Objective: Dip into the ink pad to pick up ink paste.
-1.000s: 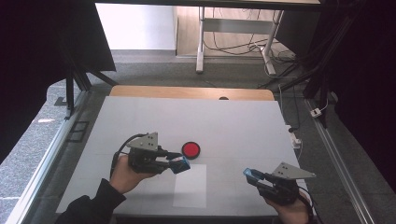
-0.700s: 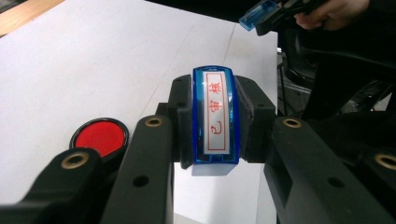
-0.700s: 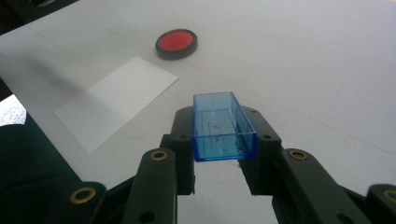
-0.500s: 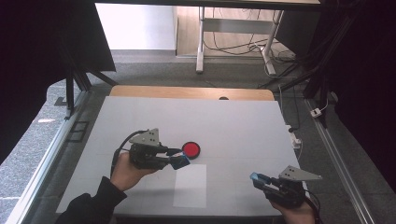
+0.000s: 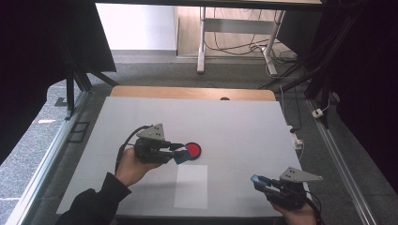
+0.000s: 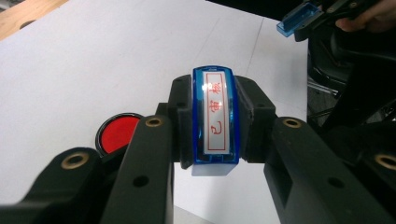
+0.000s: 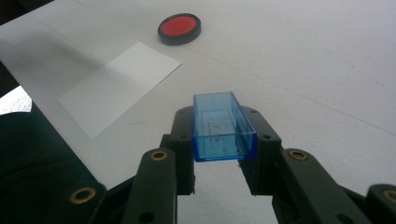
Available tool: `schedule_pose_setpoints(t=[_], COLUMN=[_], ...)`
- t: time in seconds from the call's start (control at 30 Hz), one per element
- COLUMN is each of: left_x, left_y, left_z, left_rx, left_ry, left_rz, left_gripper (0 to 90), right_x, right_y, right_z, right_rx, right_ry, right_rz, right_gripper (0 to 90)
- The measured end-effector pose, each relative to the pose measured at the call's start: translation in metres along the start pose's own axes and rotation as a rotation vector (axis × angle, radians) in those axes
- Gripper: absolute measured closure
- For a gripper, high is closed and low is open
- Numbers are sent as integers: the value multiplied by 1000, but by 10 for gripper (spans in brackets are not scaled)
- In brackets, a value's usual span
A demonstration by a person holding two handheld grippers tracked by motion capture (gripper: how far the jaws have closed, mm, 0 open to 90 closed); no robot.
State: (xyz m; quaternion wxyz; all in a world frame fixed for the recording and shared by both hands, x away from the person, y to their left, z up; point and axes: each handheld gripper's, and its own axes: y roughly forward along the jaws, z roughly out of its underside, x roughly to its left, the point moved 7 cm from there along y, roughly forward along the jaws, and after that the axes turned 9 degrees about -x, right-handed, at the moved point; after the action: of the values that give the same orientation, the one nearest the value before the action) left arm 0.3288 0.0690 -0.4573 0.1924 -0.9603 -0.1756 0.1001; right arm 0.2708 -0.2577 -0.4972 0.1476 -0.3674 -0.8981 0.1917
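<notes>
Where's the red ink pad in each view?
High view: the red ink pad sits mid-table, just right of the left hand-held gripper.
Left gripper view: ink pad lower left, partly behind the left jaw, beside the held stamp.
Right gripper view: ink pad top centre, far beyond the held blue cap.
Shared landmark: the white paper sheet.

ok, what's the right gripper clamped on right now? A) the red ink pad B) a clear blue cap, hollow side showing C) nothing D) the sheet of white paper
B: in the right gripper view the right gripper has its jaws pressed on both sides of the clear blue cap, while the red ink pad and the white paper lie apart on the table.
</notes>
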Motion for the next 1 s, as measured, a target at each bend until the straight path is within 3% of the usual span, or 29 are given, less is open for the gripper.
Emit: schedule_pose_setpoints(t=[0.37, 0.57, 1.0], left_x=[16, 28, 48], left_y=[12, 21, 41], left_z=[-5, -7, -7], left_rx=[4, 10, 60], left_ry=[-16, -54, -67], left_rz=[-15, -17, -83], left_gripper=[700, 700, 700], right_x=[1, 2, 2], right_y=[-1, -1, -2], right_z=[0, 0, 0], right_rx=[0, -1, -2], right_ry=[-6, -7, -9], right_rz=[-13, -17, -21], right_gripper=[685, 685, 685])
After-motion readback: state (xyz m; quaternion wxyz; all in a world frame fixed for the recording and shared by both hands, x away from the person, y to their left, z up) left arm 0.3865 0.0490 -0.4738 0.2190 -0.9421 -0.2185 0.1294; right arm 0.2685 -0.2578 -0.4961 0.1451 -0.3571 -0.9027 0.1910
